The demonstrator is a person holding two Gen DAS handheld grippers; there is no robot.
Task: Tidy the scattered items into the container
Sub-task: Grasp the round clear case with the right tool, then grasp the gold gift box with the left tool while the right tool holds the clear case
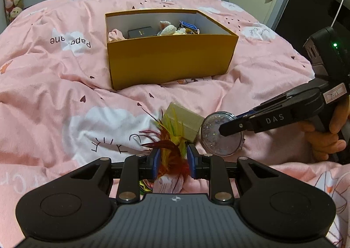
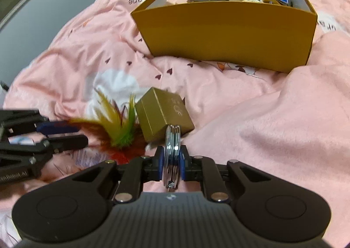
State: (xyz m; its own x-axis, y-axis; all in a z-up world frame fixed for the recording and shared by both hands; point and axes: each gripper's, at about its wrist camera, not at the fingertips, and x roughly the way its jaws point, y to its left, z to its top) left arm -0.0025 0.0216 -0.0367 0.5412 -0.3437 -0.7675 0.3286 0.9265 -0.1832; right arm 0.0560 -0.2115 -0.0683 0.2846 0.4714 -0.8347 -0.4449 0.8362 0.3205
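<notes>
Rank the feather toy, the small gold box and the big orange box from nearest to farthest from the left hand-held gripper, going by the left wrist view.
From the left hand-held gripper:
1. Feather toy, between its fingers.
2. Small gold box, just beyond, slightly right, on the quilt.
3. Big orange box, farthest, up the bed.

The quilt (image 1: 65,99) looked like soft, matt pink cloth, printed and creased; the storage box (image 1: 170,59) was smooth matt cardboard, mustard outside, white within; the small gift box (image 2: 164,116) had a faintly satin gold paper finish; the round compact (image 2: 173,156) showed a glossy chromed rim and a clear, glittery face; the feather toy (image 1: 172,151) was wispy and matt; the gripper bodies were matt black plastic.
</notes>
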